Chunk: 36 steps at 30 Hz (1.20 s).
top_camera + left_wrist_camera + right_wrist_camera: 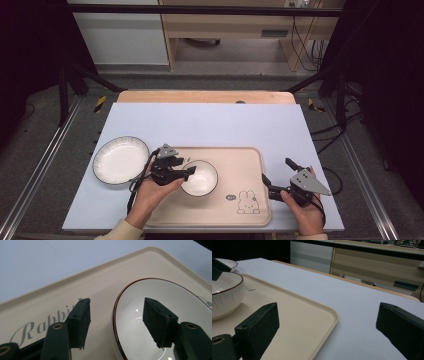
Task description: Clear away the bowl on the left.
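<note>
Our left claw (113,322) stands apart, one jaw inside the bowl (175,315) and one outside, straddling its left rim. To grip well, we judge we should seat the rim deep between the jaws, then close squarely. The bowl sits on the tray (240,165), left of centre. Our right claw (276,178), also apart, straddles the tray's right edge, well clear of the bowl.

Table (210,117) with tray (250,172), plate (120,160)

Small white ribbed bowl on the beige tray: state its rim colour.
Thin dark brown line around the rim of the small white ribbed bowl, clearest in the left gripper view.
</note>
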Each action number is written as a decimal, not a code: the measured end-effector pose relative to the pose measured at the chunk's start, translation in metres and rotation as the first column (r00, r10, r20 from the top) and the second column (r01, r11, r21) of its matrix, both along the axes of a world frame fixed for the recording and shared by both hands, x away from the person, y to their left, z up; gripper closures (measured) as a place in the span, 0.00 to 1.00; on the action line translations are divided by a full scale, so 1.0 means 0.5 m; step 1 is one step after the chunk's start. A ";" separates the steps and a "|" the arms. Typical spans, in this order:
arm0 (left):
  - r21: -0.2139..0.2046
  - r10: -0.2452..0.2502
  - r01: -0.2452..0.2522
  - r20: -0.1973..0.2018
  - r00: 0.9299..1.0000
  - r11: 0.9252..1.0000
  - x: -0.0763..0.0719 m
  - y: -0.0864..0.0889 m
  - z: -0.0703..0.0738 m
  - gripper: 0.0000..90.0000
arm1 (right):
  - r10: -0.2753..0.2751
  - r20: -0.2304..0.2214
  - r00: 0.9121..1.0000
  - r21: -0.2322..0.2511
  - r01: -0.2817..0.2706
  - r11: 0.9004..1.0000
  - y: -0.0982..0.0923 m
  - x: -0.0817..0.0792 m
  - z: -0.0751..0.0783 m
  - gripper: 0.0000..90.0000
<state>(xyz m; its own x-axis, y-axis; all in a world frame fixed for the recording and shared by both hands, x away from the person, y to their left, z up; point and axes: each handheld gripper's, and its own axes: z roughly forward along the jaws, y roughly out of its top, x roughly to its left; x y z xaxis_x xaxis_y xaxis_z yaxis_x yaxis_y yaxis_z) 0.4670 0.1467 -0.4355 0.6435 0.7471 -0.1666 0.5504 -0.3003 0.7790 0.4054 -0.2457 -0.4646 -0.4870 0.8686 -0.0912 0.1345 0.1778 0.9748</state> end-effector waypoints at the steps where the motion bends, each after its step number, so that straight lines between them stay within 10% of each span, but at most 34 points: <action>1: -0.002 0.000 0.000 0.007 1.000 1.000 -0.001 -0.001 0.002 0.38 | 0.000 0.000 1.000 0.000 0.000 1.000 0.000 0.000 0.000 0.05; 9: -0.037 -0.037 0.040 0.069 0.997 0.999 -0.002 0.003 0.016 0.22 | 0.004 0.010 1.000 0.001 -0.004 1.000 -0.001 0.000 0.001 0.05; 19: -0.071 -0.101 0.119 0.219 0.970 0.990 -0.010 0.013 0.033 0.14 | 0.003 0.020 1.000 0.002 -0.003 1.000 -0.001 -0.004 0.004 0.05; 36: -0.067 -0.160 0.188 0.297 0.942 0.980 -0.019 0.031 0.048 0.05 | 0.002 0.046 0.999 -0.005 -0.002 1.000 0.000 -0.006 0.007 0.05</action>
